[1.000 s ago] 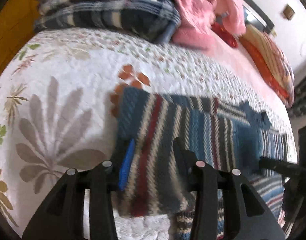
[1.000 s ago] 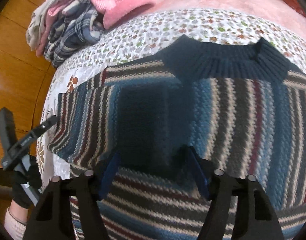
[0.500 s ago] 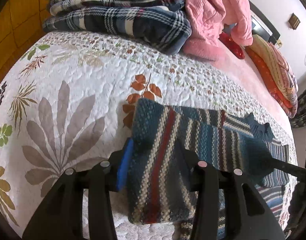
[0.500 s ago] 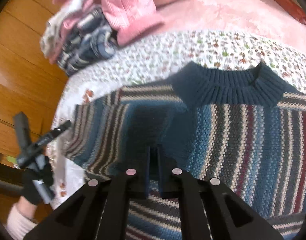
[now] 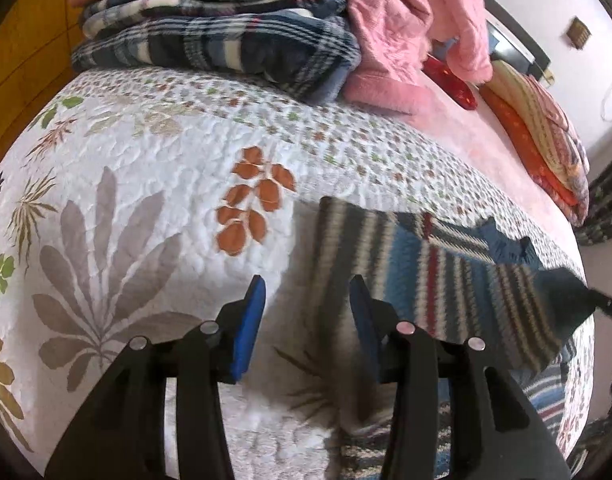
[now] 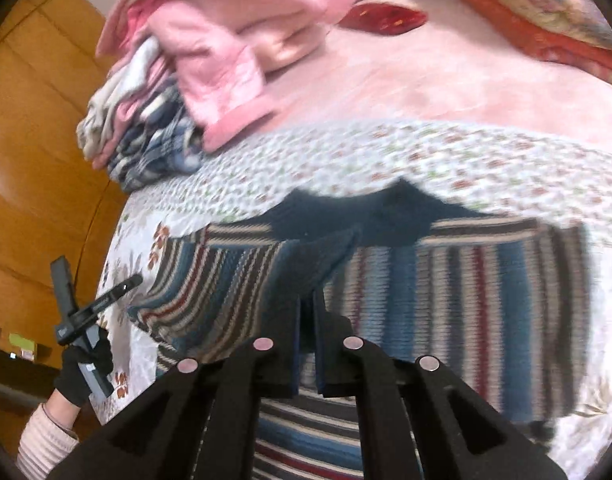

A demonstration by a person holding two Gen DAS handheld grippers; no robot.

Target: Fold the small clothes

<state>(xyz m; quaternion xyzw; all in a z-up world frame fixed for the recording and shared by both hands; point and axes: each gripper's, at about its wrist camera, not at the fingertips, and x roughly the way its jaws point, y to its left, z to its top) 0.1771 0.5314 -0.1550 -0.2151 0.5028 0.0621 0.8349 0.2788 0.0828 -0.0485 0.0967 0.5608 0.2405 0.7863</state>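
I find one striped knit sweater [image 6: 446,292] on the quilted bedspread [image 5: 154,168], collar toward the far side, with its sleeve folded across the body. My right gripper [image 6: 308,344] has its jaws drawn nearly together, pinching the dark cuff end of that sleeve. My left gripper [image 5: 306,320] stands with jaws wide apart and nothing between them, hovering over bare quilt just beside the sweater's edge. No brand, label or legible writing is found on any item; small markings on the left tool seen from the right camera are too small to read.

Count beyond the sweater: one stack of folded plaid blankets [image 5: 226,44], one heap of pink garments [image 5: 406,32], one red cushion [image 6: 386,18], and a pile of patterned bedding [image 5: 538,128] whose layers I cannot separate. One gloved hand [image 6: 86,368] with a ribbed sleeve is visible. Both views are motion-blurred; the sweater's near hem is cut off behind the gripper bodies.
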